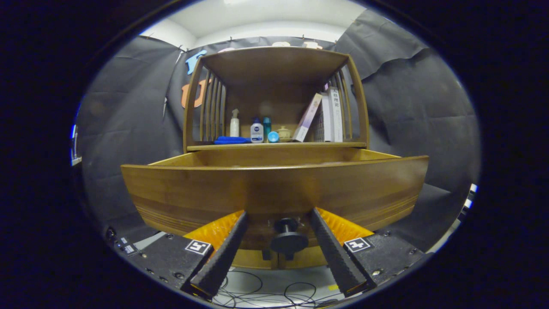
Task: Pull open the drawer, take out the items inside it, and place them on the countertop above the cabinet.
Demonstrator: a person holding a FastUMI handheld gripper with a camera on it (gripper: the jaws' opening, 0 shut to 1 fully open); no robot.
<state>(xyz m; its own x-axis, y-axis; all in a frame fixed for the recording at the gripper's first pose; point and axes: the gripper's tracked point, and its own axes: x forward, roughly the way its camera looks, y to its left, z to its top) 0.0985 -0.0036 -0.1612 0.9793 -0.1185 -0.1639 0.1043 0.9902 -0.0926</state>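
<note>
The jaws stand apart, one finger on each side of the dark round knob and neither pressing on it, so the knob sits free in the gap between them. That spread looks like the stance for letting go of a pull or setting up a fresh one; which of the two cannot be told.

Just beyond the knob rises the drawer, a wooden front drawn well out from the cabinet, its top edge level and its side walls running back. From this low angle the front panel hides the drawer's floor, so whatever lies inside cannot be made out.

Above and behind the drawer runs the desk, the wooden top of the cabinet. It carries a blue cloth, a white spray bottle, a small tub and other bottles, and some leaning books on the right, with bare room along the front edge, likely where the drawer's items should go.
</note>
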